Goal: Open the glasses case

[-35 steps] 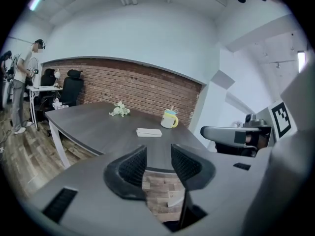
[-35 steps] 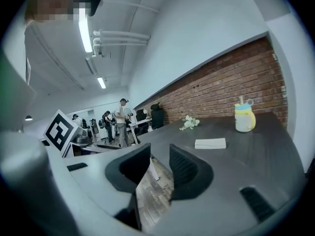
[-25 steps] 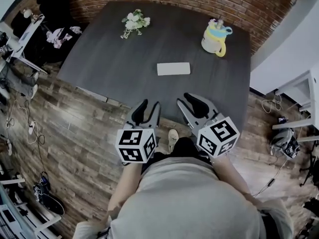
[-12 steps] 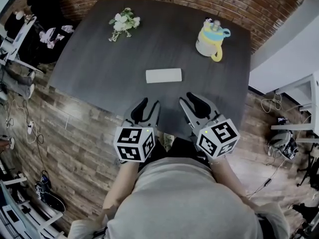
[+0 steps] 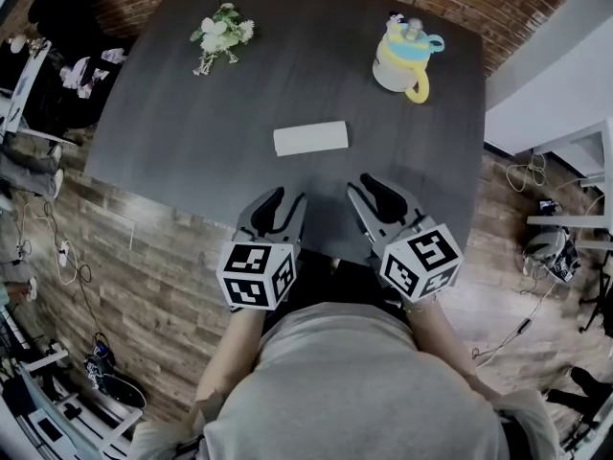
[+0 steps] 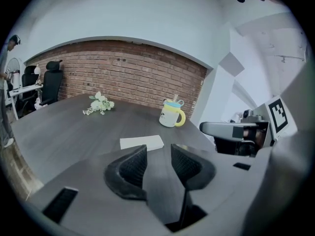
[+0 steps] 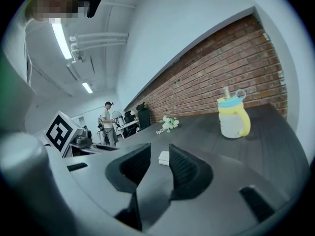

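A white, flat glasses case [image 5: 309, 138] lies shut near the middle of the dark table [image 5: 192, 132]. It also shows in the left gripper view as the glasses case [image 6: 141, 142], just beyond the jaws, and in the right gripper view as the glasses case [image 7: 164, 157], seen through the jaw gap. My left gripper [image 5: 283, 202] hovers over the table's near edge, open and empty. My right gripper [image 5: 361, 188] hangs beside it, closer to the case, open with nothing between its fingers. Both stand apart from the case.
A cream mug with a yellow handle and blue lid [image 5: 402, 61] stands at the table's far right. A small white flower sprig [image 5: 218, 33] lies at the far left. Office chairs, desks and a person stand left of the table; a brick wall runs behind.
Both grippers have moved forward over the table's near edge, toward the glasses case. The case lies where it was on the table.
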Motion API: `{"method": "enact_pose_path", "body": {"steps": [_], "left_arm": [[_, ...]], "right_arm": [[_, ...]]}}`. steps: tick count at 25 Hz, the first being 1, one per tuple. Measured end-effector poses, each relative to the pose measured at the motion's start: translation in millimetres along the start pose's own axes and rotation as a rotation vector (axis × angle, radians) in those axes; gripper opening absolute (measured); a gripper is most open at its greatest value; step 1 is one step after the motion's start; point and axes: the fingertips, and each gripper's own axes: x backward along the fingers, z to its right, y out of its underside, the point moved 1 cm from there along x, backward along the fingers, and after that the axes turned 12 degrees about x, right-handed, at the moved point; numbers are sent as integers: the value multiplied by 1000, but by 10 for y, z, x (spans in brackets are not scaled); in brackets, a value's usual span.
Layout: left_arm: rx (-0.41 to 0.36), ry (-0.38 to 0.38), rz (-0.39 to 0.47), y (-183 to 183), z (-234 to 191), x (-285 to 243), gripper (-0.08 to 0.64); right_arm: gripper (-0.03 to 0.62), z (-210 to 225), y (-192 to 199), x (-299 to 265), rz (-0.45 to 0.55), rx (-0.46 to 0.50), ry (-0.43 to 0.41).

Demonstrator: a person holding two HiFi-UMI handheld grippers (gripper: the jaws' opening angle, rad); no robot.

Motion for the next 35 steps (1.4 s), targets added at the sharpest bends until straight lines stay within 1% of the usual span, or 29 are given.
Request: {"method": "enact_pose_path", "body": {"steps": [3, 7, 10, 13, 19, 23, 25, 28, 31, 35], "left_arm": [[-3, 36, -25, 1, -3, -134, 167], [-44, 67, -49, -52, -21, -266, 167], [-39, 56, -58, -90, -152, -321, 167], [-8, 32, -61, -96, -321, -352, 167], [20, 13, -69, -95, -573, -421, 160], [56, 5, -78, -49, -753, -475, 155], [70, 3, -84, -31, -810, -517, 152], [63, 9, -109, 12, -867, -579, 152], [67, 16, -132, 74, -922, -628, 152], [97, 40, -158, 125, -942, -686, 150]], "right_arm": [[107, 19, 43, -21, -37, -2, 22], [107, 86, 84, -78, -64, 19, 46], [107, 169, 93, -157, -90, 27, 65], [107, 245, 80, -248, -108, 34, 80], [115, 323, 98, -514, -156, 127, 55], [115, 414, 140, -677, -191, 155, 64], [124, 468, 208, -737, -221, 182, 68], [140, 508, 321, -828, -280, 243, 62], [149, 507, 465, -920, -316, 283, 26], [158, 548, 622, -1011, -349, 316, 1]]}}
